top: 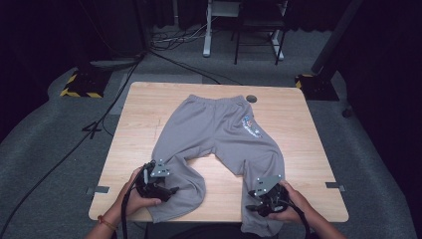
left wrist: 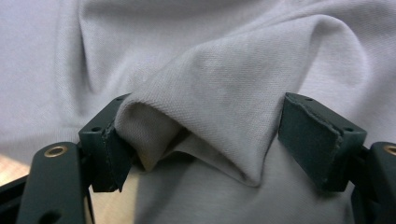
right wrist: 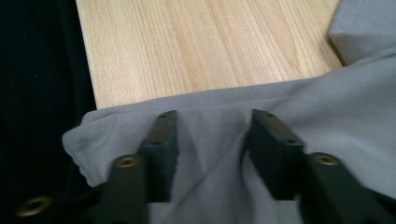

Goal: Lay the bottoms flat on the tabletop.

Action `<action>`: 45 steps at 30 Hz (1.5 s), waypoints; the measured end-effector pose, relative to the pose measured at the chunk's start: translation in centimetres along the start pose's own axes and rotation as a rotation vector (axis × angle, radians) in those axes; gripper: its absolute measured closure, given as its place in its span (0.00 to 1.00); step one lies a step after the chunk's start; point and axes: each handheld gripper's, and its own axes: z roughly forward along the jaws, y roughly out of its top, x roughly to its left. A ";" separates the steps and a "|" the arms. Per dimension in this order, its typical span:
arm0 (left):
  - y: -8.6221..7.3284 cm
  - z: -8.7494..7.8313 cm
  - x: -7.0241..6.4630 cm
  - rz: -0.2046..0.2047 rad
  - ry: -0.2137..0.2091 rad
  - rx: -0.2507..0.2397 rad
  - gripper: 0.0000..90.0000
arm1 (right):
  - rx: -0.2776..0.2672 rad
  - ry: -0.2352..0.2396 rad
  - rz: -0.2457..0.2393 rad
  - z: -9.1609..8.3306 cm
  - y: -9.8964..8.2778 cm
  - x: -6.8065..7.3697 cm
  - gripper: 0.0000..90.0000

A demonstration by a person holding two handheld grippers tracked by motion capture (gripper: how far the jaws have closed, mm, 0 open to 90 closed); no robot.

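high view: grey sweatpants (top: 219,134) spread flat on table (top: 139,129), leg ends near the front edge | left gripper view: left gripper (left wrist: 201,140) jaws apart around a raised soft fold, not pinching | right gripper view: right gripper (right wrist: 212,140) jaws apart over the cuff overhanging the edge | handling: light, limp, best taken at the cuffs

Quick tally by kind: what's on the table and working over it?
Grey fleece sweatpants with a blue print near the waistband: 1
Light wooden table: 1
Black hand-held grippers: 2, left hand-held gripper and right hand-held gripper, one at each leg end
Total: 4
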 end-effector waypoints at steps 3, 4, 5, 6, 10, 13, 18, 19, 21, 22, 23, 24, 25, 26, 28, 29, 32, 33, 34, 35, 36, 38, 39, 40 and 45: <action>0.0 -0.3 -1.2 0.019 -0.013 0.027 0.26 | 0.005 -0.021 -0.011 -0.1 0.0 0.5 0.82; 0.0 -0.5 -1.8 0.036 -0.028 0.036 0.29 | 0.008 -0.033 -0.022 -0.2 0.0 0.7 0.87; 0.0 -0.6 -2.5 0.053 -0.041 0.042 0.31 | 0.014 -0.040 -0.025 -0.3 -0.1 0.8 0.91; 0.0 -0.7 -3.2 0.074 -0.061 0.047 0.33 | 0.017 -0.040 -0.027 -0.4 -0.2 0.8 0.93; 0.4 -0.6 -5.5 0.112 -0.102 0.055 0.33 | 0.014 -0.063 -0.011 -1.0 -0.4 0.0 0.96; 1.3 -0.9 -6.5 0.179 -0.142 0.025 0.34 | -0.022 -0.091 -0.030 -1.7 -0.2 -0.1 0.95; 4.5 -0.6 -3.8 0.132 -0.020 -0.052 0.29 | -0.118 -0.103 0.019 -2.8 0.2 -0.7 0.67; 5.2 -0.2 -2.7 0.102 0.000 -0.051 0.29 | -0.122 -0.100 0.033 -2.7 0.3 -0.9 0.66; 6.6 1.0 -0.7 0.075 0.033 -0.059 0.29 | -0.140 -0.091 0.069 -2.4 0.6 -1.0 0.61; 7.3 1.7 0.3 0.065 0.059 -0.062 0.29 | -0.135 -0.067 0.067 -2.1 0.7 -0.9 0.60; 8.0 2.5 1.2 0.061 0.085 -0.068 0.30 | -0.126 -0.048 0.051 -1.8 0.9 -0.7 0.58; 8.6 3.3 2.2 0.046 0.092 -0.069 0.31 | -0.114 -0.044 0.047 -1.4 1.0 -0.5 0.55; 9.1 4.0 3.4 0.005 0.074 -0.078 0.32 | -0.092 -0.039 0.043 -0.9 1.0 -0.4 0.55; 9.6 4.8 4.5 -0.020 0.071 -0.080 0.34 | -0.068 -0.042 0.037 -0.5 1.1 -0.3 0.54; 10.3 6.3 6.3 -0.070 0.105 -0.065 0.35 | -0.041 -0.055 0.037 0.0 0.9 -0.4 0.54; 10.6 7.0 7.1 -0.090 0.095 -0.055 0.35 | -0.032 -0.057 0.042 0.1 0.8 -0.5 0.56; 11.5 8.7 8.9 -0.180 0.081 -0.060 0.35 | -0.018 -0.067 0.060 0.2 0.4 -0.9 0.68; 11.8 9.1 9.3 -0.192 0.082 -0.059 0.34 | -0.016 -0.070 0.069 0.3 0.4 -0.9 0.73; 12.3 9.4 9.5 -0.194 0.111 -0.066 0.33 | -0.016 -0.081 0.070 0.3 0.3 -1.0 0.77; 12.6 9.8 9.8 -0.201 0.112 -0.080 0.34 | -0.015 -0.082 0.072 0.2 0.4 -1.0 0.81; 13.0 10.2 10.0 -0.204 0.110 -0.085 0.37 | -0.016 -0.079 0.073 0.2 0.4 -1.0 0.86; 13.8 11.2 10.3 -0.205 0.140 -0.054 0.37 | -0.012 -0.058 0.061 0.3 0.4 -1.0 0.93; 14.1 11.5 10.5 -0.205 0.129 -0.055 0.36 | -0.011 -0.049 0.051 0.3 0.4 -0.9 0.95; 14.4 11.7 10.5 -0.196 0.142 -0.051 0.36 | -0.009 -0.039 0.040 0.3 0.5 -0.8 0.98; 15.1 12.2 11.6 -0.199 0.272 -0.039 0.37 | -0.009 0.067 -0.006 0.2 0.6 -0.1 1.00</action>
